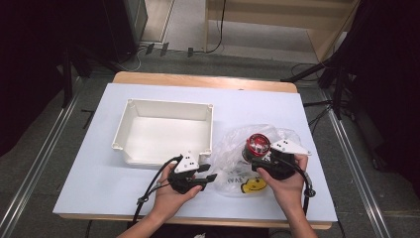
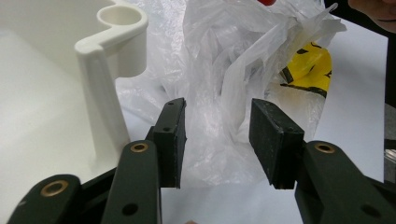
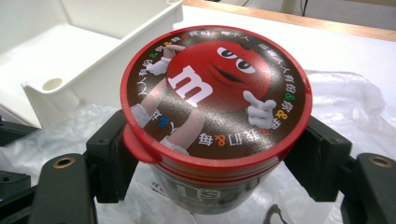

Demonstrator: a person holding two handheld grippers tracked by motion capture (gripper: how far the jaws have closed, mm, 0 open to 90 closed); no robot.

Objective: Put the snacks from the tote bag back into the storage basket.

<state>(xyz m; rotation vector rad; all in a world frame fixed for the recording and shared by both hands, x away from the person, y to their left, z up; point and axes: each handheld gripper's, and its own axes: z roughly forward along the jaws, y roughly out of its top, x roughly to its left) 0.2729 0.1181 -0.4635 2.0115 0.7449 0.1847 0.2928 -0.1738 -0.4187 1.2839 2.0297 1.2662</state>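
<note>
Between the right gripper's (image 3: pixel 215 154) pads sits the candy tub (image 3: pixel 212 112), clamped.

A white open-topped plastic box (image 1: pixel 166 130) sits on the left half of the counter (image 1: pixel 99 168), its long side running across, with round post-like corners (image 2: pixel 122 21) at the rim. The counter carries a pale bluish-white sheet, and a strip of light wood (image 1: pixel 203 80) shows along its far edge. Beyond lies grey floor with black cables (image 1: pixel 218 29) trailing over it and a light wooden shelf unit (image 1: pixel 292 15) at the back. Metal rails (image 1: pixel 34 171) run along the floor at either side
</note>
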